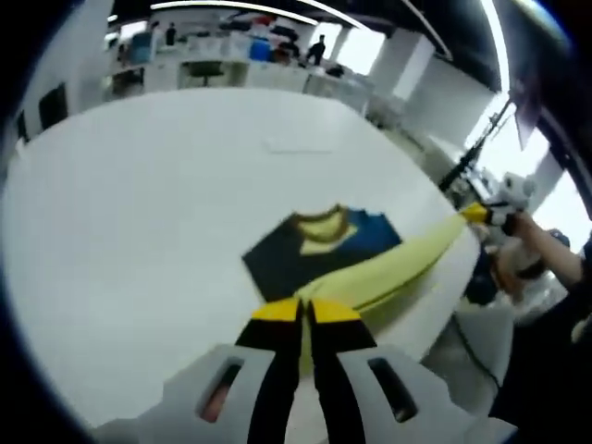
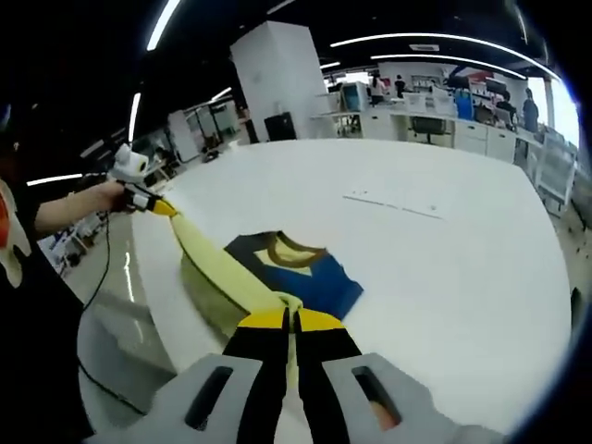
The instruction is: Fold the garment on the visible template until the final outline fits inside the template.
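The left gripper (image 1: 306, 311) pinches the garment's (image 1: 370, 245) yellow edge with jaws pressed together; the right gripper (image 2: 291, 319) likewise, stretching it above the white table (image 2: 444, 268).

The garment (image 1: 324, 250), navy and blue with a yellow collar, lies partly on the white bench (image 1: 139, 213), its pale yellow edge lifted and stretched taut off the near side; the template outline (image 2: 393, 202) looks faint, possibly tape.
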